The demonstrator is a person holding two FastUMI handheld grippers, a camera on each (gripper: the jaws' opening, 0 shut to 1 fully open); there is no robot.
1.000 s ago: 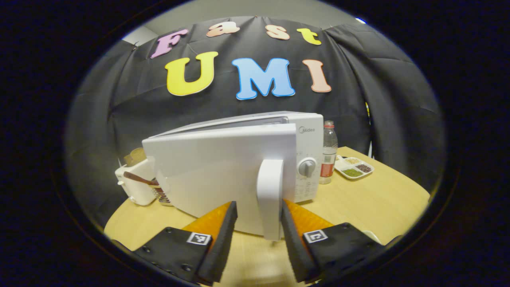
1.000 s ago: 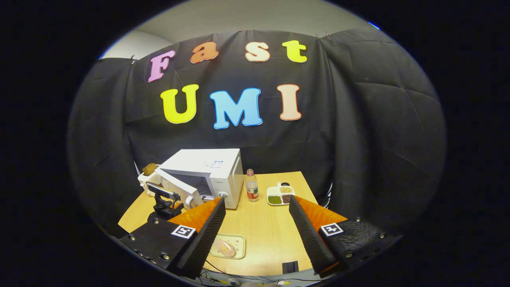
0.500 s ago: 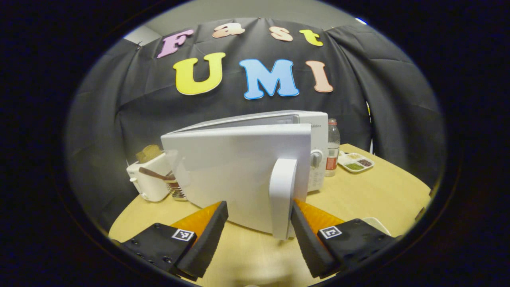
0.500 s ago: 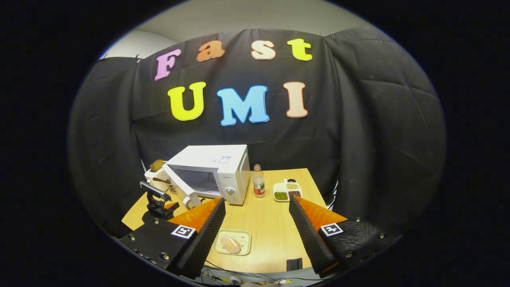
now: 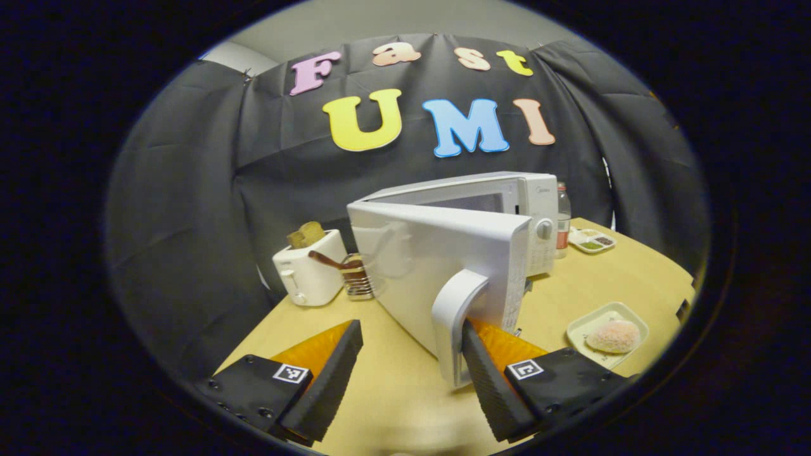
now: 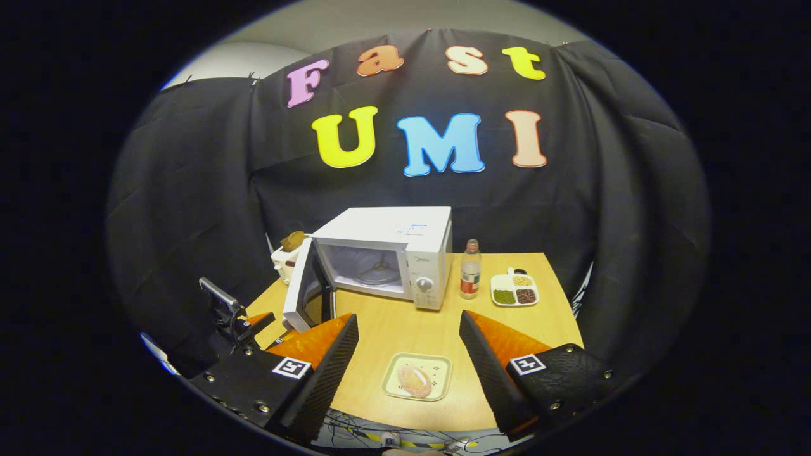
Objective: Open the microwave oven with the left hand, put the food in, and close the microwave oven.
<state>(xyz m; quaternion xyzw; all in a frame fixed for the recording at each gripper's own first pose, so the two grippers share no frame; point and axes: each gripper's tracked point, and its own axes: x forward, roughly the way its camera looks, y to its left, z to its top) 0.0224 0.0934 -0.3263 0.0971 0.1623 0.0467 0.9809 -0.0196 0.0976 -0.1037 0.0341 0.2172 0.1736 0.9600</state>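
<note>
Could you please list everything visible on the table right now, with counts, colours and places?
microwave: one, white, back centre of table
microwave door: one, white, swung wide open to the left
door handle: one, white, against one finger of left claw
food: one, pinkish, on small tray
small tray: one, pale, front edge of table
bottle: one, clear with red label, right of microwave
divided dish: one, white, right of bottle
toaster: one, white, left of microwave
table: one, light wood
left claw: open
right claw: open, above tray

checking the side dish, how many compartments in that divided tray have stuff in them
3 filled in the divided tray: pale grains at the back, green front-left, dark reddish-brown front-right. A small dark spot behind it is unclear.
</note>
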